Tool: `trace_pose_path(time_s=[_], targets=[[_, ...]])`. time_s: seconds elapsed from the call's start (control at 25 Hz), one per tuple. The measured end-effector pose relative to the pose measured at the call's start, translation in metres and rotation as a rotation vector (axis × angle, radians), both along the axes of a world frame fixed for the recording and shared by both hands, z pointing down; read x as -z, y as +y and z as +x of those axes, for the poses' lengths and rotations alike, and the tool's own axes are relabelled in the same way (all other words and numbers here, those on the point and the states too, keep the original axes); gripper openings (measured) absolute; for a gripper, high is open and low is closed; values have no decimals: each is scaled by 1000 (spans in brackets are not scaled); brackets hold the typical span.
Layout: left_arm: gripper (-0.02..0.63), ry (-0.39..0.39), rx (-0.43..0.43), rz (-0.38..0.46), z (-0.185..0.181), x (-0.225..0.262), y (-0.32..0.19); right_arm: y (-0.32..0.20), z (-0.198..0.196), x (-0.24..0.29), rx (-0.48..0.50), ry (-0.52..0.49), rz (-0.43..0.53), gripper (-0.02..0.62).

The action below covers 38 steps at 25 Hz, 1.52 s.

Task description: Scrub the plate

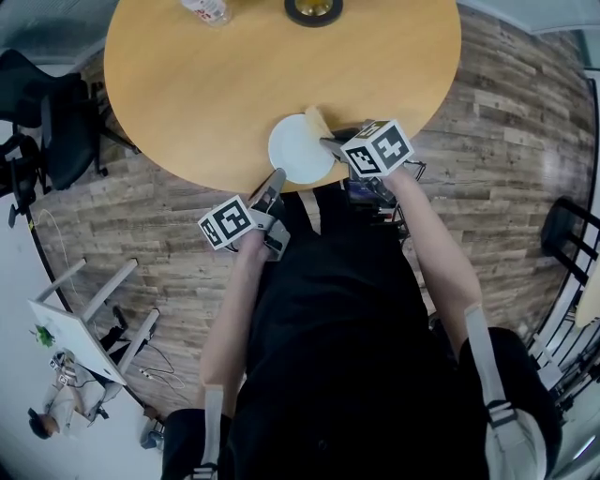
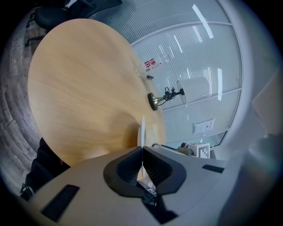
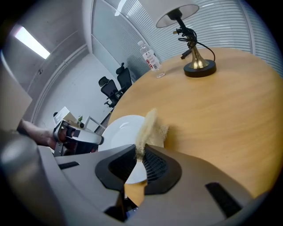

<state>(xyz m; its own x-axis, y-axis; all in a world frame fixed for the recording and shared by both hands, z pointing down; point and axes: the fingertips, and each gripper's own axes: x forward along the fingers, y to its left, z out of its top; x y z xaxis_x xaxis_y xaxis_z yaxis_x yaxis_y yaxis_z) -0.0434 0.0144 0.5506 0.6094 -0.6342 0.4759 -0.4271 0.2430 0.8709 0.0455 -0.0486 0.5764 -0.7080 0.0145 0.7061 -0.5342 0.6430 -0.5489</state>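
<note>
A white plate [image 1: 298, 150] lies at the near edge of the round wooden table [image 1: 206, 84]. My left gripper [image 1: 275, 178] is shut on the plate's near-left rim. In the left gripper view the plate [image 2: 142, 130] shows edge-on, pinched between the jaws of the left gripper [image 2: 142, 150]. My right gripper [image 1: 328, 145] is shut on a tan scrub sponge [image 1: 317, 122] at the plate's right rim. The right gripper view shows the sponge [image 3: 149, 128] sticking out of the right gripper [image 3: 140, 154] over the plate [image 3: 117, 132], with the left gripper [image 3: 79, 139] at its far side.
A lamp with a brass base [image 1: 313, 9] [image 3: 196, 62] and a clear water bottle [image 1: 206, 9] [image 3: 150, 59] stand at the table's far side. Black office chairs [image 1: 37, 122] stand on the wood floor to the left. A person's body is close against the table's near edge.
</note>
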Motion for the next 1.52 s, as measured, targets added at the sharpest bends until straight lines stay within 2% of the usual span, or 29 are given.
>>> trace_pose_path(time_s=[0.16, 0.36, 0.6, 1.08, 1.24, 1.4, 1.52], targets=[[18, -12, 1, -7, -3, 1, 2, 6, -25, 7, 37, -35, 2, 46], [18, -19, 7, -12, -4, 0, 1, 42, -57, 21, 142, -81, 6, 46], [18, -12, 26, -4, -6, 4, -2, 71, -55, 30, 199, -99, 19, 46], [18, -6, 44, -7, -15, 2, -6, 36, 20, -2, 86, 27, -3, 46], [18, 11, 18, -9, -22, 2, -13, 44, 8, 3, 100, 29, -5, 46], [18, 27, -24, -25, -26, -6, -23, 62, -25, 8, 119, 24, -9, 46], [18, 40, -54, -38, -32, -13, -36, 69, -52, 18, 97, 6, -2, 46]])
